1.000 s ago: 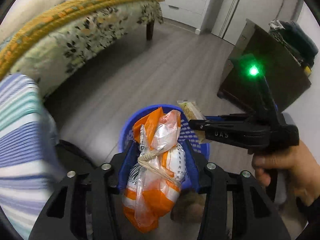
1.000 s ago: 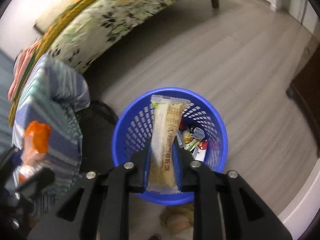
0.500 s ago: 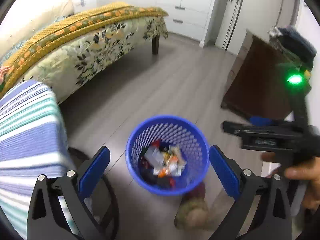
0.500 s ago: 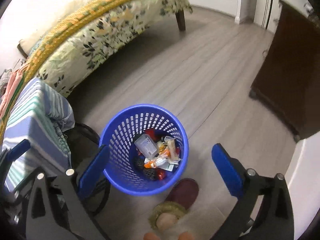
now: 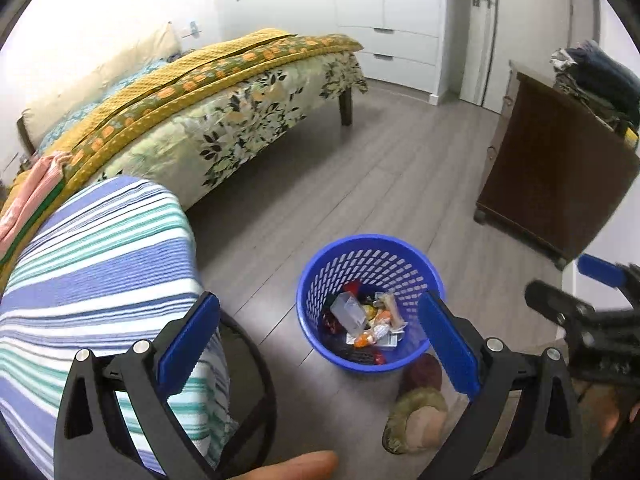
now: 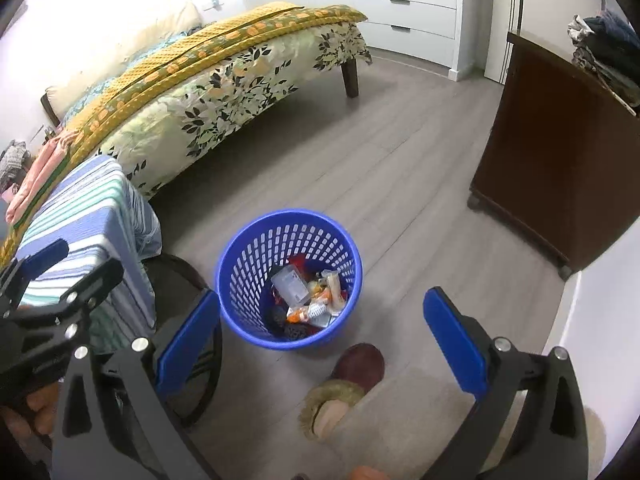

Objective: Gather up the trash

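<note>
Stretching across the far side of the room is the bed (image 5: 224, 120), draped in a leaf-print cover with a mustard blanket on top, and white wardrobe doors (image 5: 384, 4) stand behind it. Off to the right sits a dark wooden cabinet (image 6: 560, 152) with folded clothes (image 6: 608, 48) piled on top. Closer in on the left, a striped blue, white and teal cloth (image 5: 96, 280) hangs over a black round-framed seat. Down on the grey wood floor (image 6: 400, 152) stands the blue perforated basket (image 6: 290, 278), upright, and the trash (image 6: 308, 296) lies inside it: a clear plastic packet, orange and white wrappers, a pale snack bar wrapper, all heaped at the bottom. Just beside the basket, a maroon slipper (image 6: 358, 364) on a foot. The left tool (image 5: 320, 344) hangs above, blue pads spread wide, nothing between them. The right tool (image 6: 322, 344) is the same story: jaws wide, empty, basket framed in the gap well below.
</note>
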Demonstrator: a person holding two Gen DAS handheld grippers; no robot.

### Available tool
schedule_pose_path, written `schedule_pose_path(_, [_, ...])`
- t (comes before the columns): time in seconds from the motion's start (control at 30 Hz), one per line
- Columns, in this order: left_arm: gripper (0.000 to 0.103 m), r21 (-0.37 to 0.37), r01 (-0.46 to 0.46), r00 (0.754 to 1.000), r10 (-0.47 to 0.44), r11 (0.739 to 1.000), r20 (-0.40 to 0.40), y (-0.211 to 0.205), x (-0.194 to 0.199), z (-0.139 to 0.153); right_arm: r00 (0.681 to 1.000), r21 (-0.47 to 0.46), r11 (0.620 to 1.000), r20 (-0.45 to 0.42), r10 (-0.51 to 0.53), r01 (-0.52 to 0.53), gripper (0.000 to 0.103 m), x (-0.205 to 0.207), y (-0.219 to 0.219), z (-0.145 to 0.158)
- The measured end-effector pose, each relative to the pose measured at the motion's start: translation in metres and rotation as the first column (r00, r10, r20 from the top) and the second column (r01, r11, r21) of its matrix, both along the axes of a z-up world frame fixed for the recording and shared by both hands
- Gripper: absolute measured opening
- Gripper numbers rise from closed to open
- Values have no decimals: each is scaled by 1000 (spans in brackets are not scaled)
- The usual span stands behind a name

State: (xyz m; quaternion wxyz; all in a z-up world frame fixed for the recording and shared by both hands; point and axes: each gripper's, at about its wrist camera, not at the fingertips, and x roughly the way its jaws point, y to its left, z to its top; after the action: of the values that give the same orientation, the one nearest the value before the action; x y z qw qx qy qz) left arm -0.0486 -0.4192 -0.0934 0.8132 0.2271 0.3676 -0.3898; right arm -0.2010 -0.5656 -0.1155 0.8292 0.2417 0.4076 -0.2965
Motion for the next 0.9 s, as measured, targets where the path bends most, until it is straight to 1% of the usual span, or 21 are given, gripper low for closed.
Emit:
schedule_pose_path(0.1, [98,4,3,999,-3,1000,-39,1,1,0,1000,-2,1000,-7,16,-16,98,-1,9,3])
schedule_pose_path(0.27, [98,22,17,997,-16,1000,-77,2,4,-5,999,-15,999,-21,42,-42,98,0,21,4])
schedule_pose_path(0.5, [98,27,28,996,-25,999,-87,2,3,-8,998,-28,998,-28,55,-55,98,4,28,5])
schedule_pose_path(0.9, [98,35,20,995,-16,999,-96,4,5,-10,998,-34,998,-35,60,-61,98,5,33,7])
